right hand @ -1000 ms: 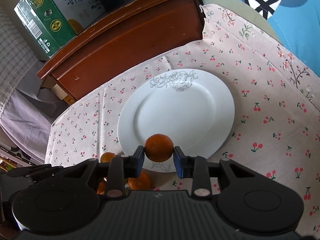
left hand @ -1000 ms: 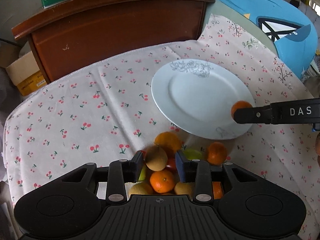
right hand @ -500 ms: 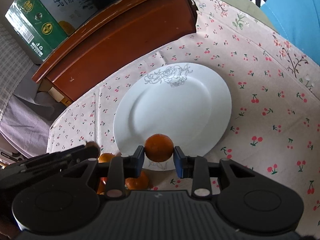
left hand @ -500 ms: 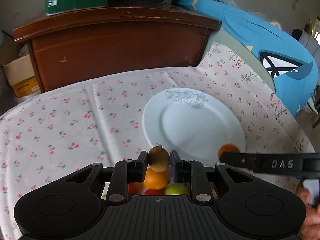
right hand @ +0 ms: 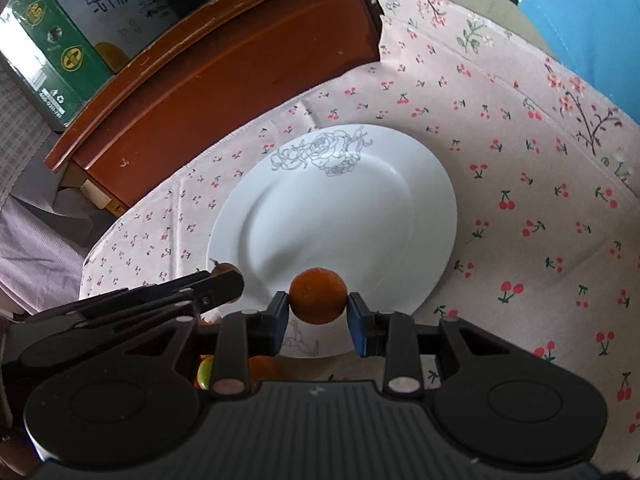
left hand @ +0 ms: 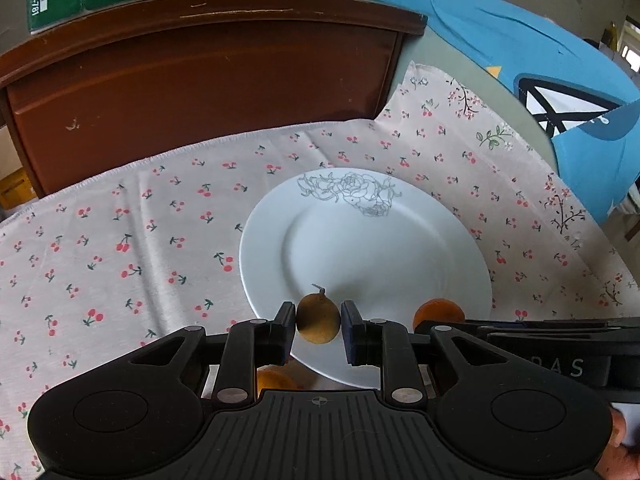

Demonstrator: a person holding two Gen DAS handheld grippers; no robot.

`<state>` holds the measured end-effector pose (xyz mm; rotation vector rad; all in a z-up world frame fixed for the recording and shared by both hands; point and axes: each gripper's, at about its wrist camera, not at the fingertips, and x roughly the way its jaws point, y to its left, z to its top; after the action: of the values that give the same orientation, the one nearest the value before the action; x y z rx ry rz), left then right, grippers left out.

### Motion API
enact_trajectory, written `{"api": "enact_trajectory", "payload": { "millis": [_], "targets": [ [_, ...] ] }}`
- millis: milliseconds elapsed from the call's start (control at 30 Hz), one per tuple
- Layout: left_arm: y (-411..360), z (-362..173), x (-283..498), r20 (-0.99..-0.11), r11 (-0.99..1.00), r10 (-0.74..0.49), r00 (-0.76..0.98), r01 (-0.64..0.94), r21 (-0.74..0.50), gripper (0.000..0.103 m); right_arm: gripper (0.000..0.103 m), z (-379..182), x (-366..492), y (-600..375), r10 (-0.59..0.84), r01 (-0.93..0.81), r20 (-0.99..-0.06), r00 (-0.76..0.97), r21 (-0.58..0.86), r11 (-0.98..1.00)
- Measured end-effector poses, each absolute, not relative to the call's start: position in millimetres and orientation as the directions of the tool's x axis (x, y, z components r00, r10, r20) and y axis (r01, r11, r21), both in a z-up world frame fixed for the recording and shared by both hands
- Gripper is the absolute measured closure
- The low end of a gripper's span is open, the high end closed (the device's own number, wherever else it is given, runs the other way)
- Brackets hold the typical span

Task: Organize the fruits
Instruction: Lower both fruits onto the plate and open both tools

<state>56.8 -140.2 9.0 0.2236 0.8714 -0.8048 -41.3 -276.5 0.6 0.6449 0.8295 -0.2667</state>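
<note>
The left gripper (left hand: 318, 326) is clamped on a small brown, egg-shaped fruit (left hand: 318, 319) with a short stem at its top and a dull, matte skin; it may be a kiwi or a small pear, the view does not settle which. The fruit hangs over the near rim of the white plate (left hand: 384, 248). The right gripper (right hand: 318, 314) pinches a round orange mandarin (right hand: 318, 295) with a finely pitted skin, also above the plate's near rim. Beneath both grippers, at the plate's near edge, parts of more fruit show: an orange one (left hand: 274, 380) and a green one (right hand: 205, 372), mostly hidden.

The plate carries 1 grey rose drawing (right hand: 320, 152) on its far rim, and its centre holds no fruit. It lies on a cherry-print cloth (left hand: 120, 248), with a brown wooden cabinet (left hand: 200, 80) behind.

1 second ago the brown fruit sat in the pile on the cloth, between jaws not yet closed on it; since then it has been lifted and carried to the plate. The mandarin has stayed in the same grip over the rim.
</note>
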Motion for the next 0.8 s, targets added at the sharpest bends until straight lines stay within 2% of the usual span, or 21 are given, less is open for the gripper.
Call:
{"api": "enact_trajectory", "payload": {
  "millis": [100,167,233,333,500,800],
  "targets": [
    [-141,12,57,-0.748,0.694,-0.54,0.385,0.706,-0.138,0.077,0.069,-1,-41,-277,0.017,0.463,-0.751,0.66,0.424,0.778],
    [-139,17,57,-0.742,0.701,-0.539,0.398,0.7,-0.134,0.068,0.069,2,-41,-277,0.004,0.459,-0.742,0.671,0.419,0.784],
    [-137,22,56,-0.736,0.719,-0.523,0.429,0.686,-0.111,0.051,0.069,5,-42,-277,-0.011,0.453,-0.731,0.683,0.411,0.791],
    [-131,29,56,-0.729,0.746,-0.504,0.463,0.659,-0.097,0.036,0.069,8,-45,-278,-0.028,0.455,-0.721,0.692,0.406,0.793],
    [-122,33,56,-0.764,0.789,-0.446,0.466,0.608,-0.089,0.028,0.068,11,-47,-275,-0.008,0.434,-0.713,0.701,0.418,0.798],
    [-108,36,39,-0.797,0.82,-0.351,0.492,0.572,-0.008,0.025,0.065,17,-55,-252,-0.001,0.381,-0.712,0.702,0.375,0.845]
  ]
}}
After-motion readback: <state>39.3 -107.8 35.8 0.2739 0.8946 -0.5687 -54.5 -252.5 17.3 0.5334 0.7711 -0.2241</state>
